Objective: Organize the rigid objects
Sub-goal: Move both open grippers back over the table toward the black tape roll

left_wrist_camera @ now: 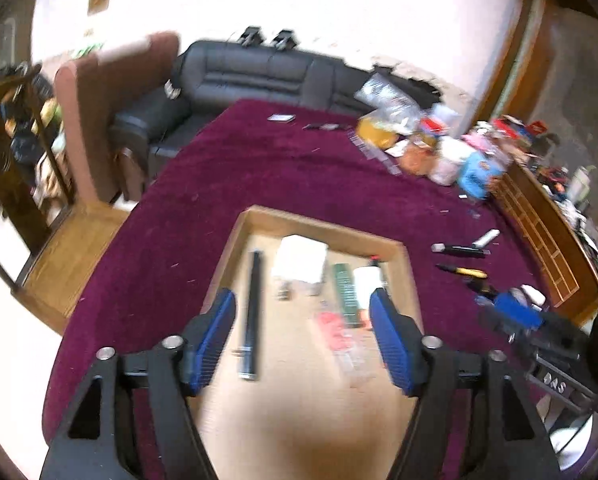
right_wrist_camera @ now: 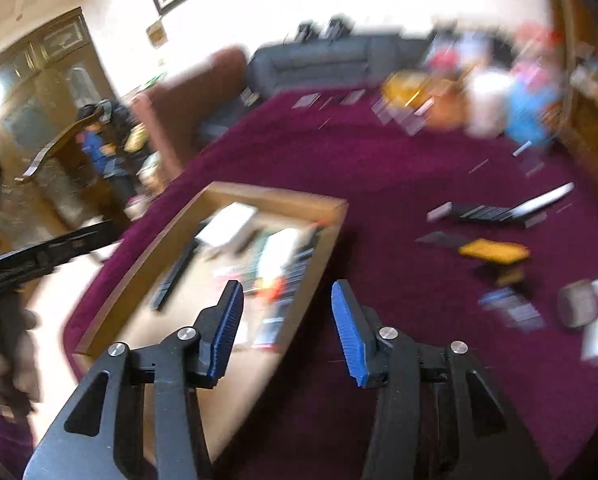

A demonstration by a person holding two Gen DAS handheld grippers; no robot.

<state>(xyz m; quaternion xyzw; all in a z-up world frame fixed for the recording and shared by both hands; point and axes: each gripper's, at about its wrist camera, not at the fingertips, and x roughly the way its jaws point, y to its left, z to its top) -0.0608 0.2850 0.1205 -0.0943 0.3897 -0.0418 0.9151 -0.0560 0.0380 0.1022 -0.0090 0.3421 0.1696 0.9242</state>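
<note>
A shallow wooden tray (left_wrist_camera: pixel 327 226) lies on a maroon cloth (left_wrist_camera: pixel 259 160). In it are a black rod (left_wrist_camera: pixel 253 312), a white box (left_wrist_camera: pixel 301 258), a green strip (left_wrist_camera: pixel 346 294), a white bottle (left_wrist_camera: pixel 367 278) and a clear packet with red print (left_wrist_camera: pixel 339 332). My left gripper (left_wrist_camera: pixel 303 320) is open and empty, above the tray. My right gripper (right_wrist_camera: pixel 287 312) is open and empty, above the tray's right rim (right_wrist_camera: pixel 319 272); this view is blurred. A yellow-handled tool (right_wrist_camera: pixel 493 252), a black marker (left_wrist_camera: pixel 459 249) and a white tube (left_wrist_camera: pixel 487 238) lie loose on the cloth to the right.
A heap of bags and boxes (left_wrist_camera: pixel 431 140) sits at the cloth's far right. A wooden slotted rack (left_wrist_camera: pixel 539 236) runs along the right edge. A black sofa (left_wrist_camera: pixel 259 76) and brown chair (left_wrist_camera: pixel 99 120) stand behind. The right gripper's body (left_wrist_camera: pixel 539 332) shows at right.
</note>
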